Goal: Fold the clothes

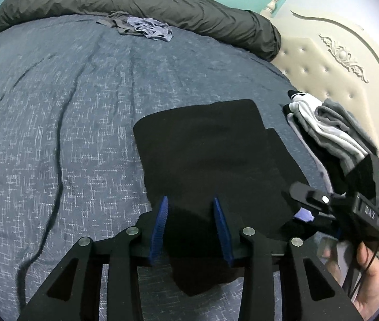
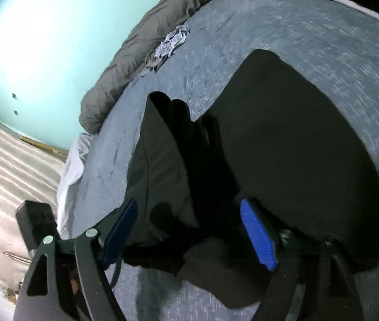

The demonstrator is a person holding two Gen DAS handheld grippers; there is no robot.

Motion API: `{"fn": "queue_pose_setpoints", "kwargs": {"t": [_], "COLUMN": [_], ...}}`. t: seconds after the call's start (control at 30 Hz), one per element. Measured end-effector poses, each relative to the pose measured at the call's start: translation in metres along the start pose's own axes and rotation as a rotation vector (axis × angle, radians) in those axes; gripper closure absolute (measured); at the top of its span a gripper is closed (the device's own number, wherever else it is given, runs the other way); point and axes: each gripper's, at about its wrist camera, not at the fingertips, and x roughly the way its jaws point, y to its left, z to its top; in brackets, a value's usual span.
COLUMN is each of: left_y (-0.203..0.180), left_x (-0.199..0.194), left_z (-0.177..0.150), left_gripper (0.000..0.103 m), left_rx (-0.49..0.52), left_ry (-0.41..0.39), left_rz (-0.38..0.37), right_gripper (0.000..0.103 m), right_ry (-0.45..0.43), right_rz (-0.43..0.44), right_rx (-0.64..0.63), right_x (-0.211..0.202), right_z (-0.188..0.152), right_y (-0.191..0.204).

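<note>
A blue-grey bedspread (image 1: 55,112) with pale flecks covers the bed and fills most of both views. Along its far edge lies a long rolled dark grey duvet (image 1: 141,2), and a cream tufted headboard (image 1: 331,61) with carved trim stands at the right of the left wrist view. The black garment (image 1: 210,149), partly folded into a flat rectangle, lies on the bedspread in front of both grippers; in the right wrist view a looser flap of it bunches up on the left side. Beside it, near the headboard, sits a stack of folded clothes (image 1: 331,131) in white and grey. A small crumpled lilac-blue garment (image 1: 149,28) rests far off against the duvet. The right gripper (image 2: 192,230) hovers over the black cloth with its blue pads spread wide, pressing on nothing. The left gripper (image 1: 192,230) has its pads partly apart, with the near edge of the black garment lying between them, unclamped
</note>
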Motion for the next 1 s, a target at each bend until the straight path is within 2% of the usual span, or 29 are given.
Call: {"fn": "queue_pose_setpoints", "kwargs": {"t": [0.3,0.53,0.57,0.6,0.63,0.8,0.87,0.93,0.97,1.0], "left_y": [0.01,0.016,0.017,0.018,0.019,0.026,0.028,0.028,0.027,0.026], "left_x": [0.003,-0.001,-0.001,-0.002,-0.003,-0.005,-0.005,-0.007,-0.008,-0.009], "left_z": [-0.012,-0.017,-0.018,-0.018,-0.019,-0.021,-0.021,-0.021,-0.021,-0.021], "left_gripper": [0.061,0.06,0.06,0.06,0.06,0.06,0.06,0.06,0.06,0.06], "left_rx": [-0.025,-0.026,-0.026,-0.025,-0.024,-0.038,-0.045,-0.043,-0.041,-0.038], "left_ry": [0.003,-0.015,-0.017,-0.02,-0.023,-0.02,-0.021,-0.024,-0.025,-0.027], "left_rz": [-0.032,-0.056,-0.06,-0.059,-0.058,-0.073,-0.076,-0.079,-0.079,-0.08], "right_gripper": [0.01,0.011,0.013,0.026,0.034,0.035,0.042,0.061,0.063,0.072], "right_ry": [0.09,0.098,0.097,0.097,0.101,0.12,0.121,0.113,0.106,0.098], "right_rz": [-0.138,-0.12,-0.103,-0.086,-0.07,-0.074,-0.058,-0.052,-0.052,-0.052], "right_rx": [-0.069,-0.118,-0.111,-0.104,-0.09,-0.109,-0.103,-0.115,-0.13,-0.146], "right_x": [0.033,0.04,0.041,0.041,0.043,0.052,0.051,0.05,0.047,0.045], "right_z": [0.006,0.0,0.0,0.001,0.001,0.001,0.001,0.002,0.002,0.002], "right_y": [0.015,0.024,0.023,0.023,0.022,0.028,0.026,0.027,0.029,0.032]}}
